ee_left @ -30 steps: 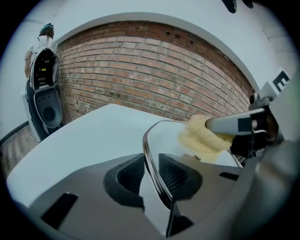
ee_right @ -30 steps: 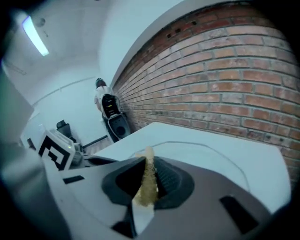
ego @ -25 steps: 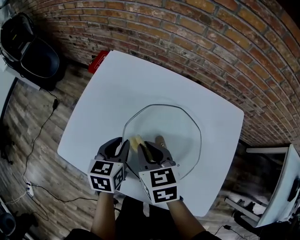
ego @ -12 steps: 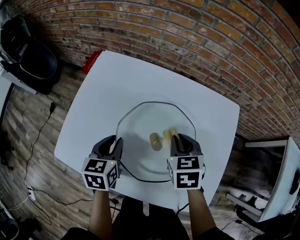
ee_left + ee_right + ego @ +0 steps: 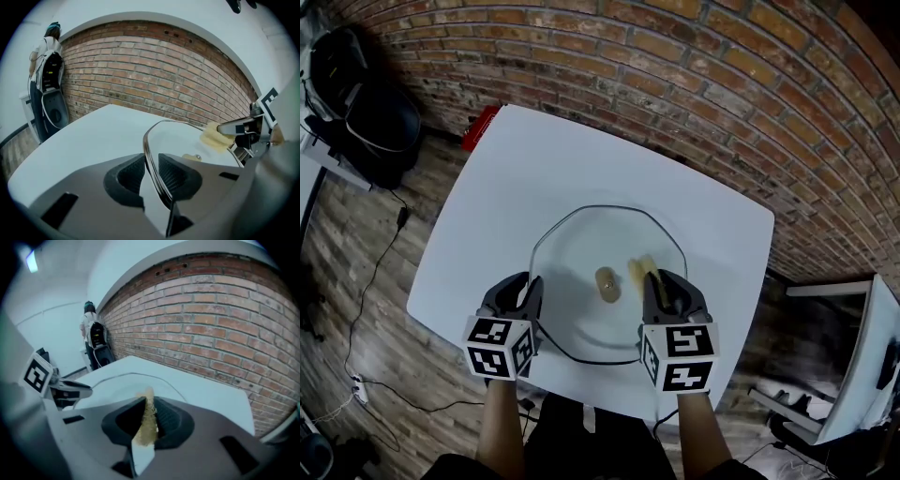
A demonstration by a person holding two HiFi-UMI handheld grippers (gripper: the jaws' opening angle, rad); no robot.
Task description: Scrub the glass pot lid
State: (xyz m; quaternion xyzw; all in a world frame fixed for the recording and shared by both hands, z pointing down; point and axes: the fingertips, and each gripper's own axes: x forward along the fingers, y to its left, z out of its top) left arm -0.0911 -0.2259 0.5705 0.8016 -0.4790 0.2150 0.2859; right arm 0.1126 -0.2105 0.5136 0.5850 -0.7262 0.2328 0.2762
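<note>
Your left gripper was closed on the rim of the lid at its 8 o'clock edge, on the table. Your right gripper pinched a sponge, just 3 o'clock of the knob.

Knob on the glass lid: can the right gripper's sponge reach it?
Probably yes: the right gripper holds a yellow sponge just beside the round tan knob on the clear glass pot lid, with nothing between them.
</note>
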